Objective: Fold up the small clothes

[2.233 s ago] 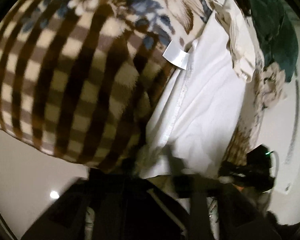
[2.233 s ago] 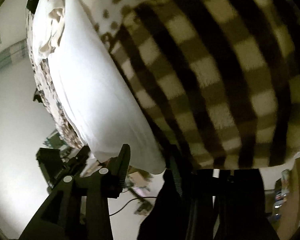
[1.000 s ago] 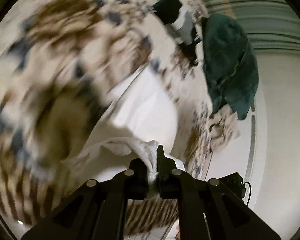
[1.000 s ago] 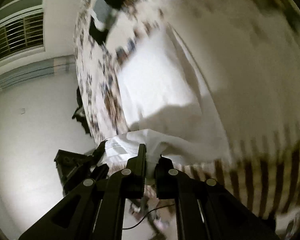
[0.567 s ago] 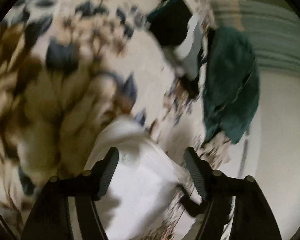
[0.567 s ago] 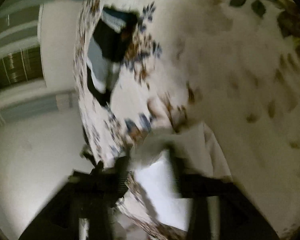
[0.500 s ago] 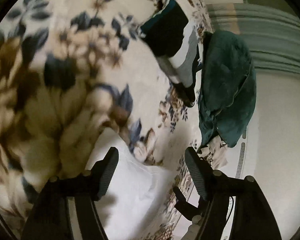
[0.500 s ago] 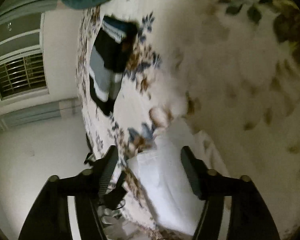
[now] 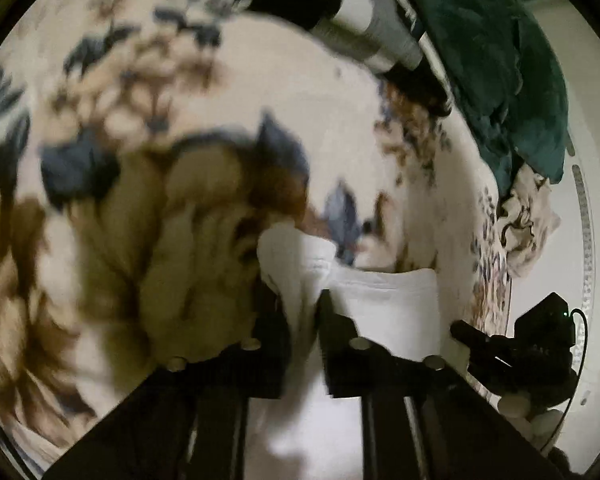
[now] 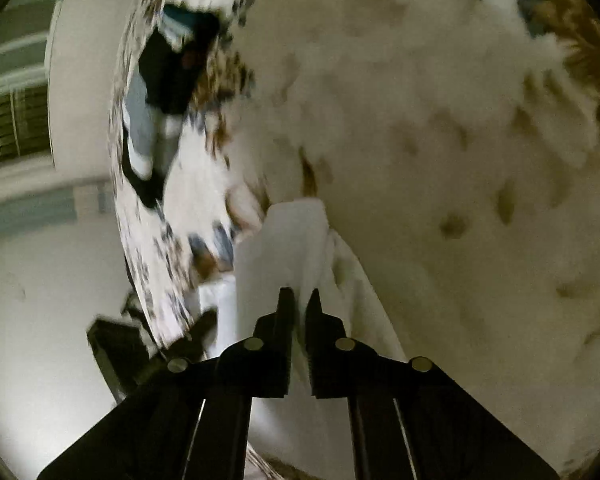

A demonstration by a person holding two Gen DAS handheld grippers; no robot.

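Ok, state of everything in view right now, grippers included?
white garment: bunched, pinched at two spots.
left gripper: just closed, shut on the cloth.
right gripper: just closed, shut on the cloth.
green cloth: crumpled.
floral blanket: spread out.

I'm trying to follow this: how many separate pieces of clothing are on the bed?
3: white garment pinched by both grippers, dark striped one farther back, green one at the edge. Others may be hidden.
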